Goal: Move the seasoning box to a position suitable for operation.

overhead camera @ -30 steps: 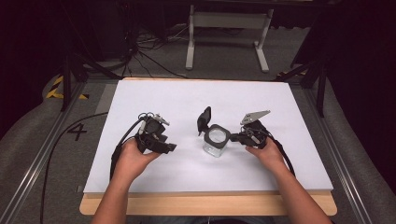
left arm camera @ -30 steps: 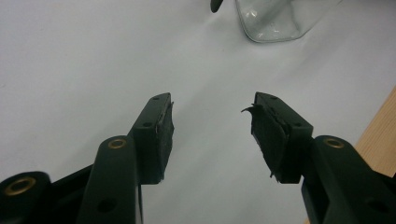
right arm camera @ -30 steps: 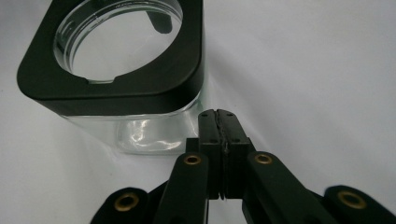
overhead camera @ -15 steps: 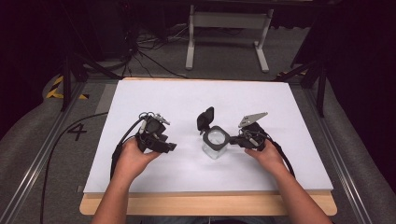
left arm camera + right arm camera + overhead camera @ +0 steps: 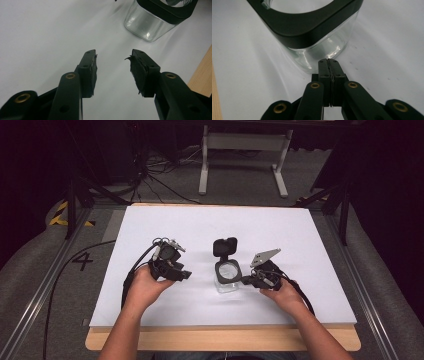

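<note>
The right gripper (image 5: 329, 65) has its jaws pressed together, tips perhaps touching the glass jar (image 5: 322, 47). The left gripper (image 5: 112, 60) is spread, empty. The high view shows the jar's lid (image 5: 225, 246) flipped up.

Jar (image 5: 227, 281) is clear glossy glass with a matt black plastic rim; table (image 5: 310, 245) is matt white, wood-edged.

Overhead cam; claw cams near jar (image 5: 227, 276)

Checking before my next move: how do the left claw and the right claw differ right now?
The left claw is open, jaws spread; the right claw is shut, jaws pressed together on nothing. The left claw sits apart from the glass jar; the right claw's tip is right against its side. Both are hand-held, low over the white table.
</note>
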`<state>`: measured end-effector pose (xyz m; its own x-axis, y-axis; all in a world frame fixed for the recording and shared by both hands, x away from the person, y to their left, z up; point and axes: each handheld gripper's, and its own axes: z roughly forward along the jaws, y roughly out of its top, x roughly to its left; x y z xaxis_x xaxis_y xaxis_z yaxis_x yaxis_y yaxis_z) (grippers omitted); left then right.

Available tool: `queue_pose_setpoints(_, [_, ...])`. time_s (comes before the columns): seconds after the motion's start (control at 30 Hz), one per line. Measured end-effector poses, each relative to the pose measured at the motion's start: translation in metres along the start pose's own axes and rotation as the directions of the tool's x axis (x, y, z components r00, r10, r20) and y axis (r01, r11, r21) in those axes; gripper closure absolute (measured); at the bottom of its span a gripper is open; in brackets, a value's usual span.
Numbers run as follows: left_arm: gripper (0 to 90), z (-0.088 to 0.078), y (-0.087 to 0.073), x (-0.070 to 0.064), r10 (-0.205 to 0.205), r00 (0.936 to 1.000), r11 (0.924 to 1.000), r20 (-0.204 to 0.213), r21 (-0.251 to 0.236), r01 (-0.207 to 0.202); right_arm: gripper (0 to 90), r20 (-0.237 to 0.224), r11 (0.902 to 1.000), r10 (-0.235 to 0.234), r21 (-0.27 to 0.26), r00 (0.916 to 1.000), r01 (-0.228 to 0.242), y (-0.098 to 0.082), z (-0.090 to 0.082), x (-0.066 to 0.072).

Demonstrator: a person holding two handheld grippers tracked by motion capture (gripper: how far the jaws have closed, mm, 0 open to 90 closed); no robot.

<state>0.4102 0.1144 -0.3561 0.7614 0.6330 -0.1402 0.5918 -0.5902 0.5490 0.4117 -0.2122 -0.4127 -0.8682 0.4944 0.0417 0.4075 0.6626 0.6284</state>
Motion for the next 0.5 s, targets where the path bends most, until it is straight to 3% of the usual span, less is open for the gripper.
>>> queue_pose_setpoints(0.37, [58.7, 0.0014, 0.0007, -0.0013, 0.005, 0.9998, 0.9999, 0.021, 0.014, -0.005, 89.3, -0.035, 0.9997, -0.018, 0.017, 0.9992, 0.018, 0.0026, 0.0066, 0.0090])
queue_pose_setpoints(0.5, [59.1, 0.0011, 0.0010, -0.0029, 0.007, 0.9995, 0.9998, 0.029, 0.018, -0.007, 89.3, -0.025, 0.9998, -0.018, 0.011, 0.9995, 0.018, 0.0038, 0.0052, 0.0078])
